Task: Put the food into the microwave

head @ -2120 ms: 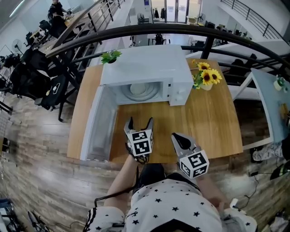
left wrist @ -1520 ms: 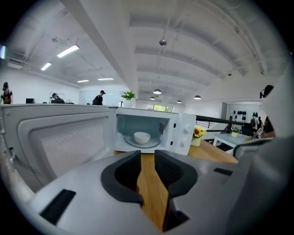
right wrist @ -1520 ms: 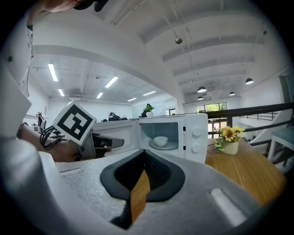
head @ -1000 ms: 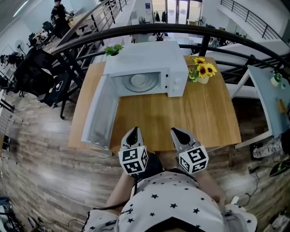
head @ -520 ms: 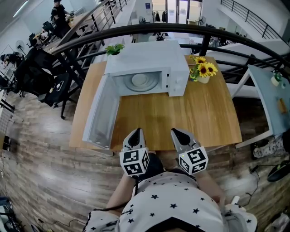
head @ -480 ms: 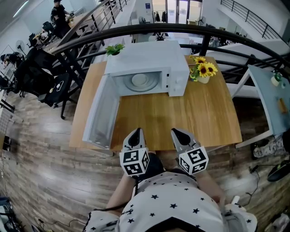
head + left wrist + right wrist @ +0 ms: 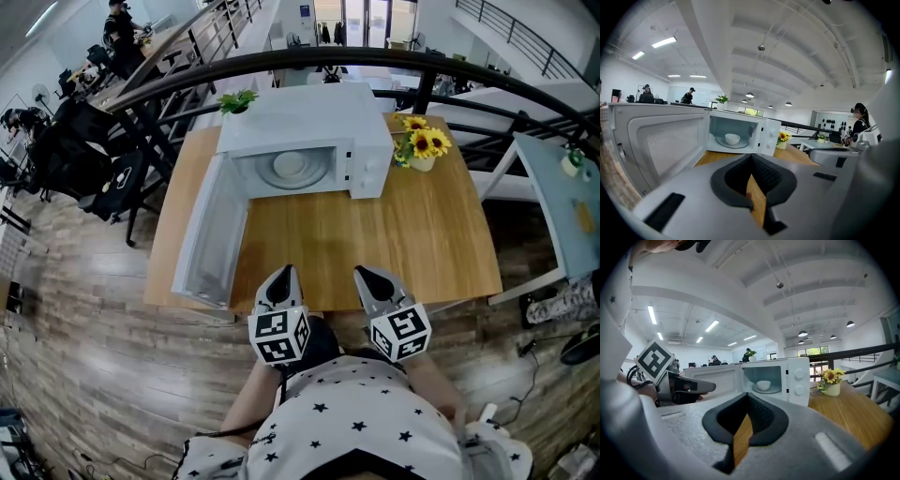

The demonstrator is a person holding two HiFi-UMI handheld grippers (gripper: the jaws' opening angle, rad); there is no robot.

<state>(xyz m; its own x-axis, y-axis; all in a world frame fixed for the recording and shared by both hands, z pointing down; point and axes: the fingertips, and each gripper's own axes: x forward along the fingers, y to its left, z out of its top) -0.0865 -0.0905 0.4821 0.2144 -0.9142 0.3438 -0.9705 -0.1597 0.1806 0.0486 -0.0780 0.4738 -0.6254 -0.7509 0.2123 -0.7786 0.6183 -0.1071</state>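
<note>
Though L gripper [image 7: 283, 277] & R gripper [image 7: 367, 277] fingers meet empty, bowl [image 7: 732, 138] contents are unseen.

Open-plan office: desks [image 7: 157, 44], mezzanine railing [image 7: 328, 60]

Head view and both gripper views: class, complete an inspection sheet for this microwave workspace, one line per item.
Surface: wooden table, bare in front of the microwave.
Job's things: white microwave, door swung open; white bowl inside on the turntable, contents not visible.
Clutter: sunflower vase; small green plant.
Grippers: left gripper and right gripper at the table's near edge, fingers together, holding nothing.
Cables: dark cable at the left gripper.
Surroundings: wood floor, black railing, people at distant desks.
</note>
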